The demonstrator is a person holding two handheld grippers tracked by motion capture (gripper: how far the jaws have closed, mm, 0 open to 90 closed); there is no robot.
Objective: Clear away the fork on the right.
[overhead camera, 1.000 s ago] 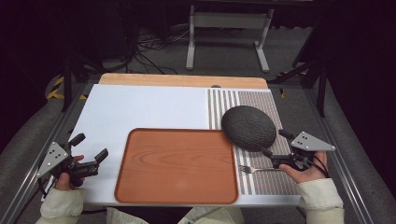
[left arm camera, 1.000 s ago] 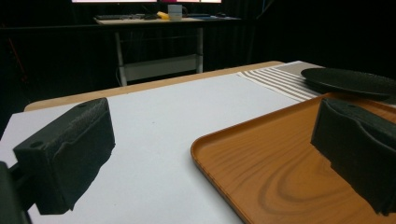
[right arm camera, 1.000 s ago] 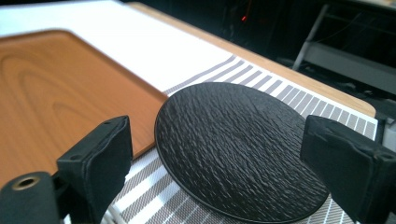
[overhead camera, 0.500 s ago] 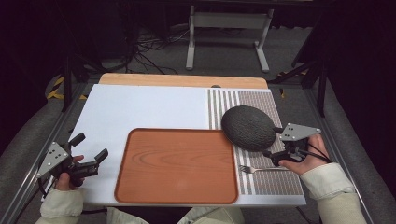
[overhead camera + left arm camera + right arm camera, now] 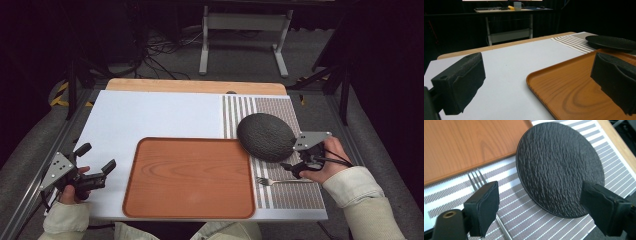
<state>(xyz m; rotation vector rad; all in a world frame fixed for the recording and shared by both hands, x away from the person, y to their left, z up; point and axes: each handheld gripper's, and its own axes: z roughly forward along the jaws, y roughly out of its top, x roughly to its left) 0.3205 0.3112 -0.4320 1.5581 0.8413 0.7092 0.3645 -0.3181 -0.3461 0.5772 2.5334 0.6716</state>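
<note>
A dark, rough-surfaced round plate (image 5: 265,136) lies on a striped placemat (image 5: 290,195) at the right, its left edge by the far right corner of a wooden tray (image 5: 190,177). A fork (image 5: 282,181) lies on the mat in front of the plate, tines toward the tray. My right gripper (image 5: 294,164) stands open at the plate's near right rim. In the right gripper view the plate (image 5: 559,167) lies ahead between the open jaws of the right gripper (image 5: 541,195), with the fork (image 5: 475,180) by the left jaw. My left gripper (image 5: 97,156) is open and holds nothing, left of the tray.
The white table top (image 5: 150,117) stretches behind and left of the tray, with a wooden strip (image 5: 195,86) along its far edge. In the left gripper view, the left gripper (image 5: 537,65) faces the tray (image 5: 579,87), with the plate (image 5: 611,42) farther right.
My right gripper has moved forward and left from beside the fork's handle up to the plate's rim. The left gripper has stayed where it was.
</note>
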